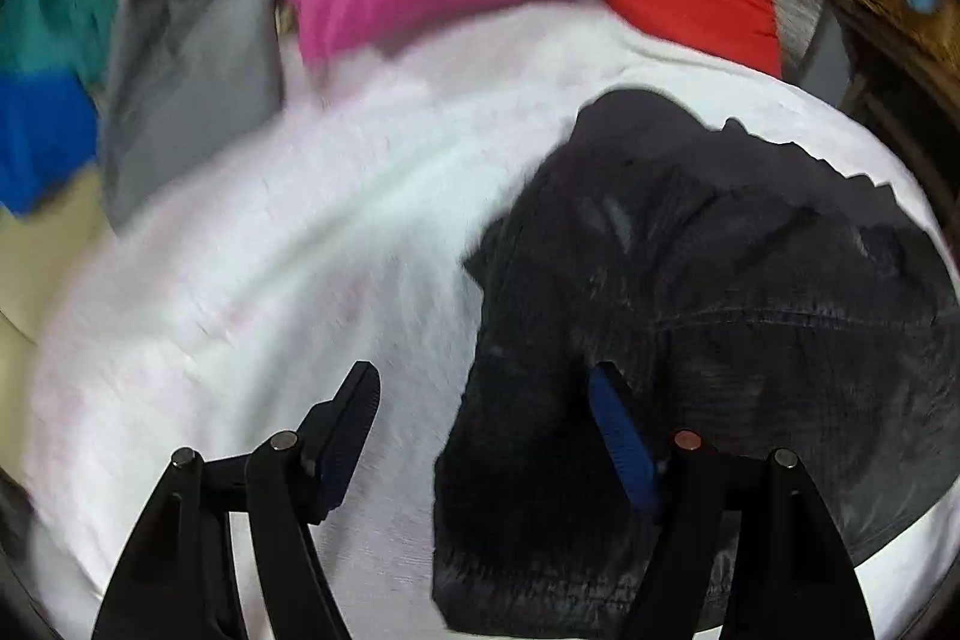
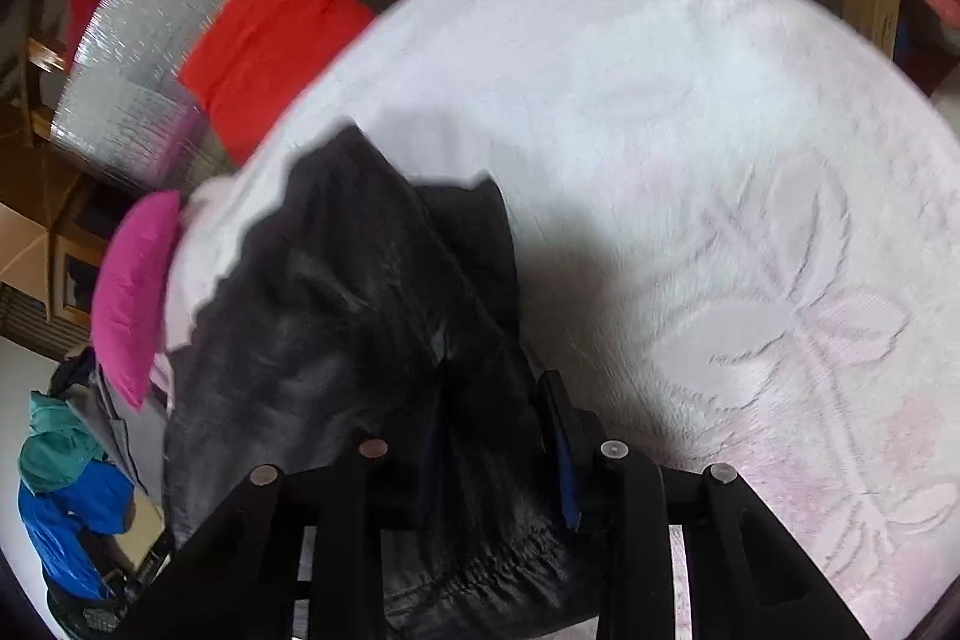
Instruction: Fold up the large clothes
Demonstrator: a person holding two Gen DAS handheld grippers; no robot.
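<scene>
Left tool stands open and empty, straddling the black garment's edge on the bed; right tool clamps its bunched fabric.

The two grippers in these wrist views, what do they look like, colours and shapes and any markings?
Both are matte black. The left gripper has two tapered fingers with ribbed blue pads on their inner faces, carried on angular black linkage arms with round metal pins at the joints; one pin looks copper-toned. The right gripper is the same build, though only a strip of blue pad shows. No cables, sleeves or markings are visible.
</scene>
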